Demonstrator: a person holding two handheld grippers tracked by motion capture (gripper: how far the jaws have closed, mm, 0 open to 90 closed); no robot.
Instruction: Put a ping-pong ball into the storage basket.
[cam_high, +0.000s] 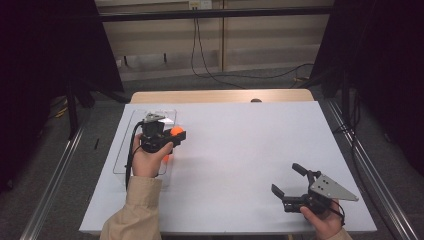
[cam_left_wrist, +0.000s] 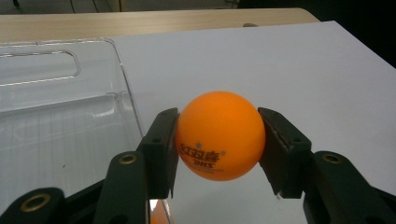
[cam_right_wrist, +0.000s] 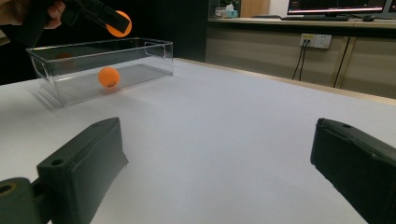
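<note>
Left gripper (cam_left_wrist: 217, 144) holding an orange ball (cam_left_wrist: 219, 135) above the clear box (cam_left_wrist: 60, 98).

We see the ball clamped between the left pads, printed side toward the camera, held in the air over the box's right wall; in the right gripper view a second ball (cam_right_wrist: 108, 77) lies on the box floor; the right gripper (cam_high: 292, 182) rests low near the white table's (cam_high: 240, 145) front right corner, well apart from the box, its jaws spread wide with nothing between them.

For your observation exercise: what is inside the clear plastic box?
One orange ball lies on the floor of the clear box. The left gripper above it covers part of the box from overhead.
</note>
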